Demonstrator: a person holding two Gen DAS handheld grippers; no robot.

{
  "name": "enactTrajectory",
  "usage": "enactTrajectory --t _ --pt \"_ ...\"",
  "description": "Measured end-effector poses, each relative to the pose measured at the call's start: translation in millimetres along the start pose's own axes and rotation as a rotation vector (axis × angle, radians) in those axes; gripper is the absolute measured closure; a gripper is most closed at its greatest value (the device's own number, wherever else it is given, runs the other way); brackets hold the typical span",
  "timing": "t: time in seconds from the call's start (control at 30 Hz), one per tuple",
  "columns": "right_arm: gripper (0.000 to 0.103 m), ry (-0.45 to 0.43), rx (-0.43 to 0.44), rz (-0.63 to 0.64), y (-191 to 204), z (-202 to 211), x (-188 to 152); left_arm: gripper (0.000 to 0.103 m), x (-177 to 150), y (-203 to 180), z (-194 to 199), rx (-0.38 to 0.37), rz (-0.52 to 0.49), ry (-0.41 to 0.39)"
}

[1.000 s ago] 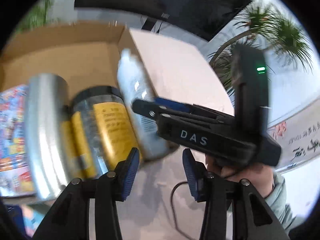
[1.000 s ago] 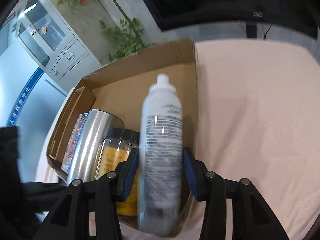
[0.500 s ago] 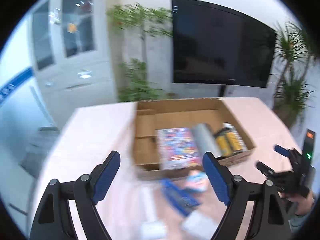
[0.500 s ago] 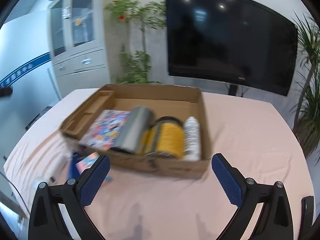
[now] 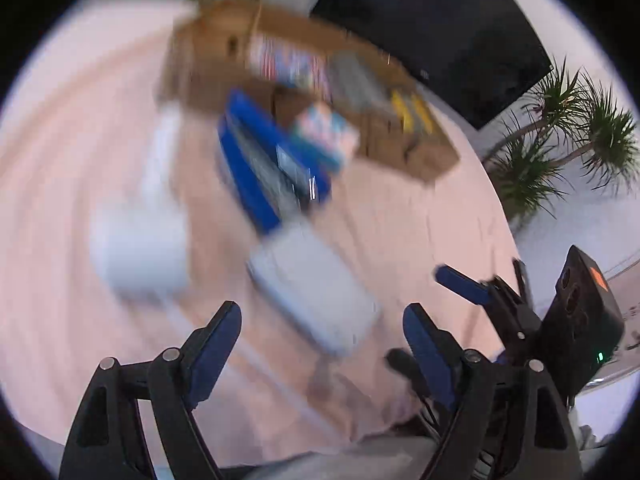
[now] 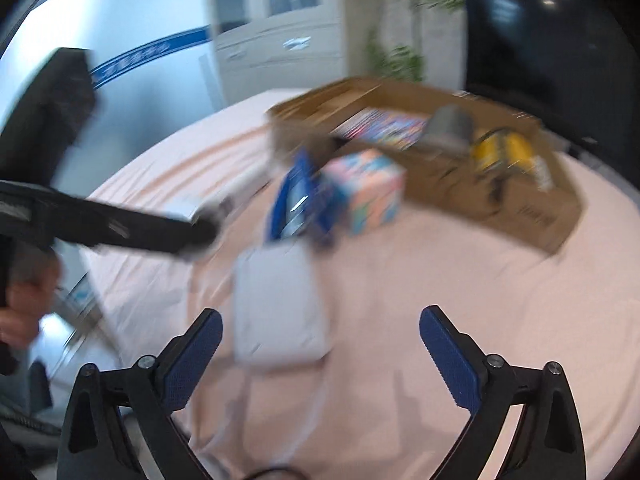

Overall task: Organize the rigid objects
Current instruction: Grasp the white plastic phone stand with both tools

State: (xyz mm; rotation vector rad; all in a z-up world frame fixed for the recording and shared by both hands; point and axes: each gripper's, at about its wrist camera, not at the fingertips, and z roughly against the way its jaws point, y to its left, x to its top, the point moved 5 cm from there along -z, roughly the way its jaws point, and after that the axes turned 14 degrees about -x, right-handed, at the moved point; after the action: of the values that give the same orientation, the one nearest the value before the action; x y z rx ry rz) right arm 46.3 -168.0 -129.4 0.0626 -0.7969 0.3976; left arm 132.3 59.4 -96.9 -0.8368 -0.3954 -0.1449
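Both views are motion-blurred. A cardboard box on the pink tablecloth holds a colourful book, a silver cylinder, a yellow jar and a white bottle. In front of it lie a colourful small box, a blue case and a flat white box. My right gripper is open and empty just above the white box. My left gripper is open and empty, over the same white box. The blue case and the cardboard box lie beyond it.
A white blurred object and a white tube-like shape lie left of the white box. A black TV, cabinets and potted plants stand around the table. The table edge runs near the left hand.
Both grippers pulled back from the cardboard box and dropped toward the loose items in front of it. The white bottle, held by the right gripper a second ago, lies in the box.
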Motion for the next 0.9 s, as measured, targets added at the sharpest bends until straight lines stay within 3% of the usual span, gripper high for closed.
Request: enactTrajectory --t 0.1,0.23,0.33,0.37,0.4,0.47,0.57,0.63,0.7,0.73,0.83,0.9 --pt "0.006 -0.004 0.047 0.059 26 -5 -18 0.022 -11 2 -18 -0.043 0.015 0.036" --pt "0.014 -0.034 0.025 0.107 43 -18 -17 0.033 -2 8 -33 -0.127 0.067 0.034" --pt "0.019 -0.048 0.030 0.125 47 -31 -9 0.044 0 17 -45 -0.138 0.097 0.042" --pt "0.022 -0.036 0.030 0.132 48 -36 -8 0.047 2 16 -47 -0.145 0.100 0.035" --pt "0.034 -0.017 0.030 0.134 42 -44 -4 0.051 2 16 -46 -0.144 0.102 0.035" --pt "0.039 0.034 0.032 0.105 36 -59 -3 0.058 0 16 -47 -0.132 0.096 0.039" --pt "0.040 0.101 0.138 -0.058 17 -64 -2 0.057 4 3 -46 -0.150 0.070 0.044" --pt "0.040 0.171 0.262 -0.254 -8 -63 -4 0.057 8 -18 -49 -0.167 0.025 0.053" --pt "0.039 0.236 0.385 -0.450 -38 -65 -13 0.057 16 -39 -57 -0.209 -0.008 0.070" --pt "0.035 0.231 0.391 -0.487 -50 -61 -15 0.057 19 -48 -64 -0.244 -0.025 0.088" --pt "0.021 0.185 0.267 -0.533 -93 -44 -18 0.054 32 -73 -84 -0.333 -0.070 0.116" --pt "0.019 0.150 0.155 -0.543 -119 -32 -20 0.054 38 -81 -96 -0.362 -0.075 0.132"
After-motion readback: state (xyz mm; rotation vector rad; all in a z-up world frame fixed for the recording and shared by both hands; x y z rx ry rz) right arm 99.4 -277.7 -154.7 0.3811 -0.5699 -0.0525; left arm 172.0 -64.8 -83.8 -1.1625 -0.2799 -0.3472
